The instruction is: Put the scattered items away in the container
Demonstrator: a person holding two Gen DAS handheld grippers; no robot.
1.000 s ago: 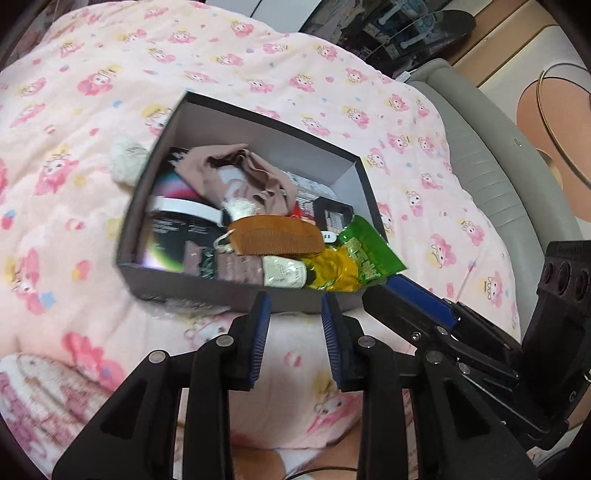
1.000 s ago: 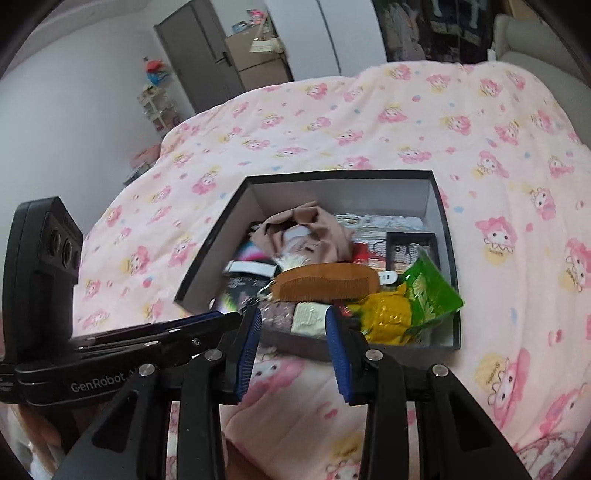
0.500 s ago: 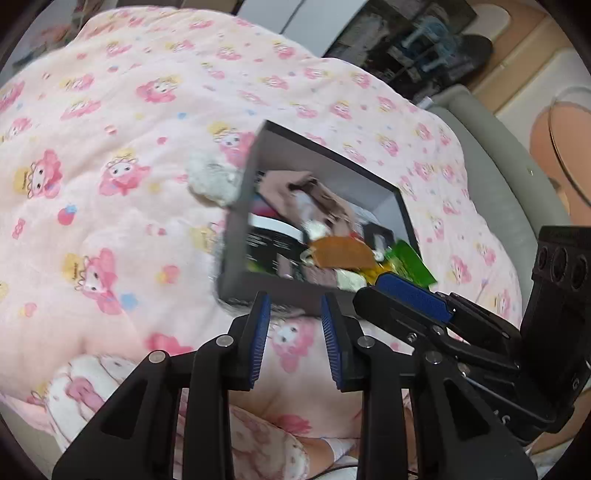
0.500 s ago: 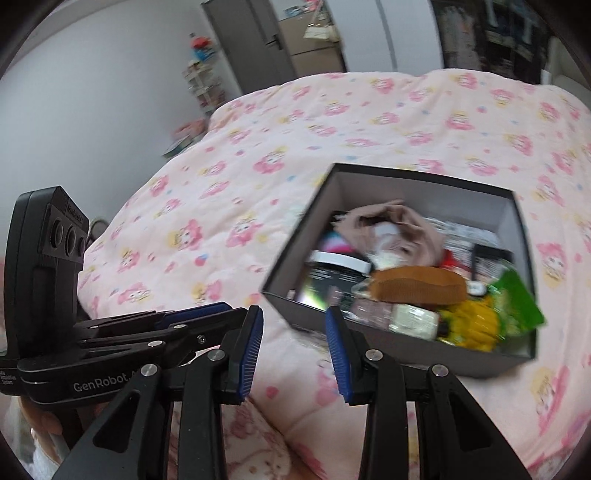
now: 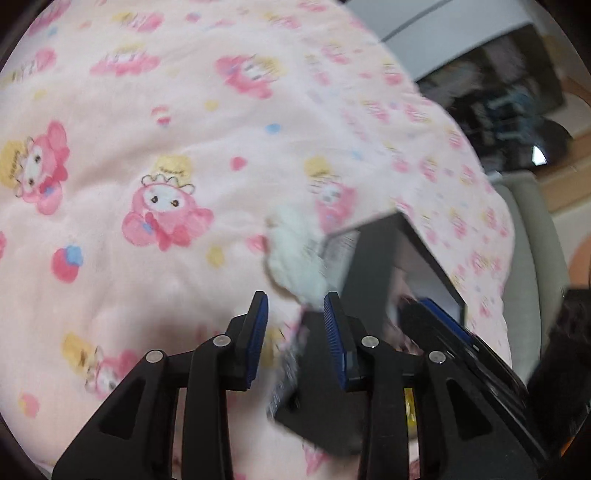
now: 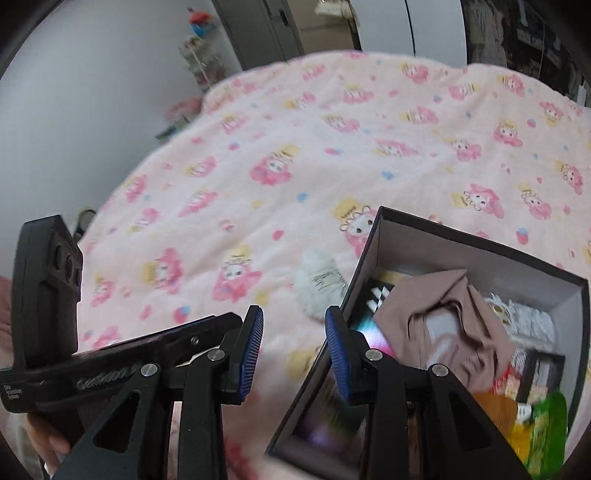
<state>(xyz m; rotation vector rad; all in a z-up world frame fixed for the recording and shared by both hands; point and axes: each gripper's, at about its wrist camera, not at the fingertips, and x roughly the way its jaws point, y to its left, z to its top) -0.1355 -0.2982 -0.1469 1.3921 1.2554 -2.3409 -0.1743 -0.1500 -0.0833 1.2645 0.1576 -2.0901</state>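
While the dark box (image 6: 373, 251) sits well filled on the bed (image 6: 332, 147), a white fluffy item (image 5: 295, 254) is left outside, touching its wall. The left gripper (image 5: 295, 314), empty, jaws opening, is aimed at it; the right gripper (image 6: 294, 332) is held apart, empty. Descent and closing are judged next.

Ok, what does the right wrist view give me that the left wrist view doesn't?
Only the right wrist view looks into the box: brown cloth, green packet, plus the room's grey cabinet.

Only the left wrist view shows the grey padded bed edge and, blurred, the box's outer wall.

Both show the pink cartoon quilt, the white fluffy item lying outside against the box, and both claws, left claw opening, right claw open, nothing between either's pads.
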